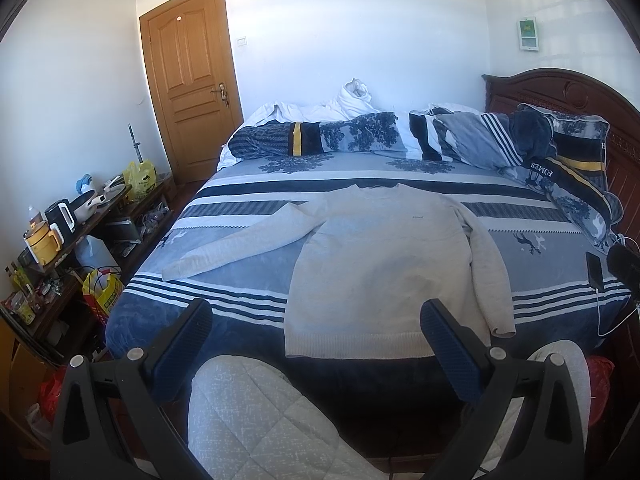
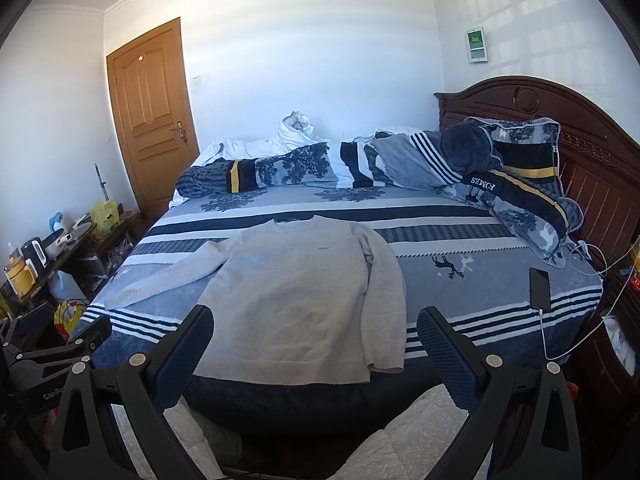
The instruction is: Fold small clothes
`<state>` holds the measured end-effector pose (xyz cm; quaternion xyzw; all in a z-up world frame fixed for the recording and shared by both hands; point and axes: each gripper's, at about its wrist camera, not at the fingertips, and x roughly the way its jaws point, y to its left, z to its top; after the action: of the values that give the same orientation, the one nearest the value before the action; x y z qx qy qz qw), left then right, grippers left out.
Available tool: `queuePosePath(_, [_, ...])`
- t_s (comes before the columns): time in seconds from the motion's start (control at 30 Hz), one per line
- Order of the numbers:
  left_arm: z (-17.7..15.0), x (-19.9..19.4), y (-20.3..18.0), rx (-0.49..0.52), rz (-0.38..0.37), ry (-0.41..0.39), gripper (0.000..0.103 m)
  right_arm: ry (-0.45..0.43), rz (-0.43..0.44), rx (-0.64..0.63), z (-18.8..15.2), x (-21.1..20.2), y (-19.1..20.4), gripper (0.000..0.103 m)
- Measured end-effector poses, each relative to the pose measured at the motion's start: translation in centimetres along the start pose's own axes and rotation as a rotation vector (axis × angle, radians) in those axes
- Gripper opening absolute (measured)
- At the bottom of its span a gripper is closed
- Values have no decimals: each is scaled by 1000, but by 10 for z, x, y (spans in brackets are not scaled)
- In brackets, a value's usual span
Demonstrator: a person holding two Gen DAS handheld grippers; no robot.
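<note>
Grey knit sweater flat on striped bed, one sleeve outspread; left gripper and right gripper both agape; phone clearer from right wrist.

White capital letters reading "FOMES", upside down, stand on the dark navy band of the blue patterned quilt bunched by the headboard. The small dark mark on the chest of the pale grey knitted sweater is too small to read, as is the print on the yellow plastic bag.

A bed with blue striped sheets has a rumpled duvet near the dark headboard. A phone, probably charging, lies at its edge. A wooden door stands closed.
</note>
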<state>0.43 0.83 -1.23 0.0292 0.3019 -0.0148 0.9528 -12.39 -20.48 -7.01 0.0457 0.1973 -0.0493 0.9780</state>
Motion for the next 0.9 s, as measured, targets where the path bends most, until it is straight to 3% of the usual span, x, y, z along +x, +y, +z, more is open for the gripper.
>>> queuePosePath(0.13, [-24,8,12,2,3,8,103,-8,-17,-7,-2,2,0,103])
queuePosePath(0.33, [-37,12,15,-35,-26,82,103,12,-24,6,-4,12,-6,103])
queuePosePath(0.43, [-28,13,7,-116,-91,195,103,29,10,23,-6,17,-9,103])
queuePosePath(0.6, [-33,36,-1,-93,-103,182,103,61,36,34,-12,36,-17,103])
queuePosePath(0.73, [-35,65,-18,-59,-197,195,103,92,4,36,-13,59,-34,103])
queuePosePath(0.9, [-32,117,-64,12,-336,299,103,188,-15,135,-9,114,-96,99])
